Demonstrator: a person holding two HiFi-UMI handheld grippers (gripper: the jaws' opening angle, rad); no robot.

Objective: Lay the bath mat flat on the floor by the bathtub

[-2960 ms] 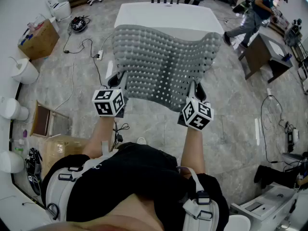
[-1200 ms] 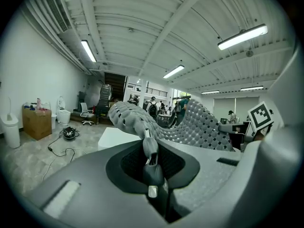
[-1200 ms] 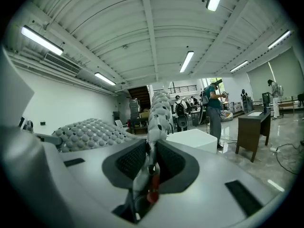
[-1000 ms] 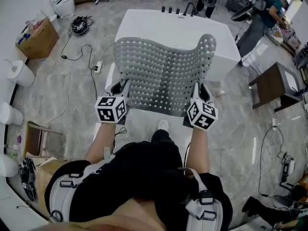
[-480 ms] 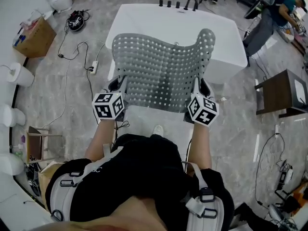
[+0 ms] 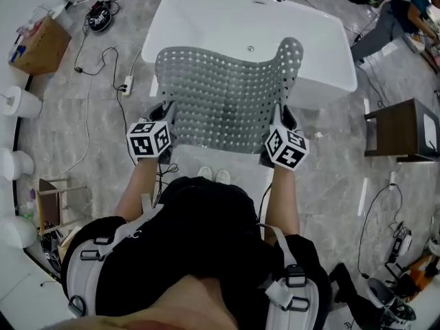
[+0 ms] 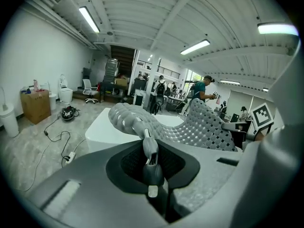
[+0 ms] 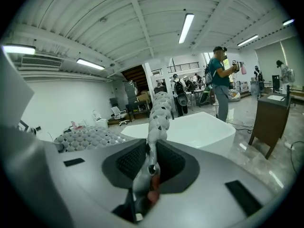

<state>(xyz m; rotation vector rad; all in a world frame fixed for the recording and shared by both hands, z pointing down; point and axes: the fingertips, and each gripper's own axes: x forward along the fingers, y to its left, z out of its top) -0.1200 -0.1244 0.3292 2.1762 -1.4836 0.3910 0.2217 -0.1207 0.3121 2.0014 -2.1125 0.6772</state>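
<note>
Grey perforated mat (image 6: 223,102) hangs stretched crosswise in front of the tub (image 6: 206,19). The left hand-held gripper (image 6: 163,115) and right hand-held gripper (image 6: 280,119) each clamp a near corner. The floor (image 6: 323,136) strip lies below, equally near both.

Bathtub (image 6: 206,19) — near side mostly hidden behind bath mat (image 6: 220,102).

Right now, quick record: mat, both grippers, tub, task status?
mat: grey, perforated, held in the air, spread between both grippers
left gripper: shut on mat's near left corner
right gripper: shut on mat's near right corner
tub: white, ahead of the person, beyond the mat
status: mat not yet on floor
</note>
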